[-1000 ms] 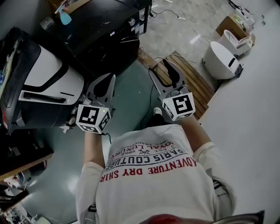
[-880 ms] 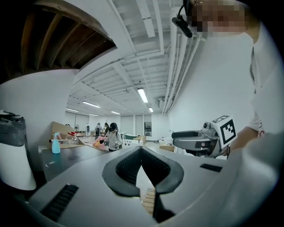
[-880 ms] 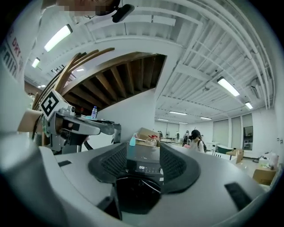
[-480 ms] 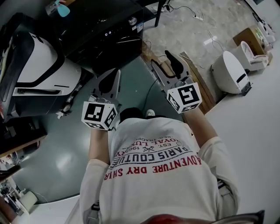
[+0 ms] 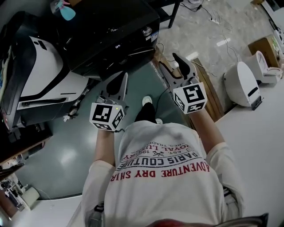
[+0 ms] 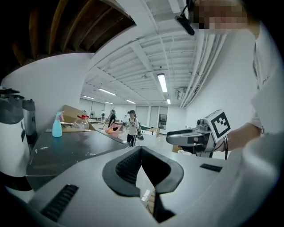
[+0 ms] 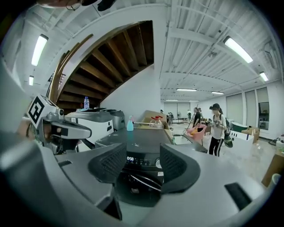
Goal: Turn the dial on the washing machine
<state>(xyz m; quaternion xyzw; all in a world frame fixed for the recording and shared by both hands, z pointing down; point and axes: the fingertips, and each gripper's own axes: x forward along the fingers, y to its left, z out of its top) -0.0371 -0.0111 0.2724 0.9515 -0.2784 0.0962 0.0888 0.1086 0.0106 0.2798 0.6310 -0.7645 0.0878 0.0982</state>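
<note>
The black washing machine (image 5: 111, 26) stands ahead of me, its round dial (image 5: 147, 31) at the right end of the front panel beside a lit display (image 5: 117, 45). In the right gripper view the dial (image 7: 158, 163) and display (image 7: 130, 158) show between the jaws, still some way off. My right gripper (image 5: 177, 66) is open and holds nothing. My left gripper (image 5: 123, 79) is to its left, tips together and empty. From the left gripper view I see the machine's dark top (image 6: 71, 148) and the right gripper (image 6: 195, 135) alongside.
A blue spray bottle (image 5: 66, 13) stands on the machine's top. A white and black appliance (image 5: 40, 75) sits left of it. A wooden pallet (image 5: 208, 88) and a white round unit (image 5: 242, 84) lie to the right. People (image 7: 217, 128) stand far off.
Both grippers have moved forward toward the washing machine as the person stepped closer. The dial now sits nearer the right gripper. Neither gripper's jaws changed.
</note>
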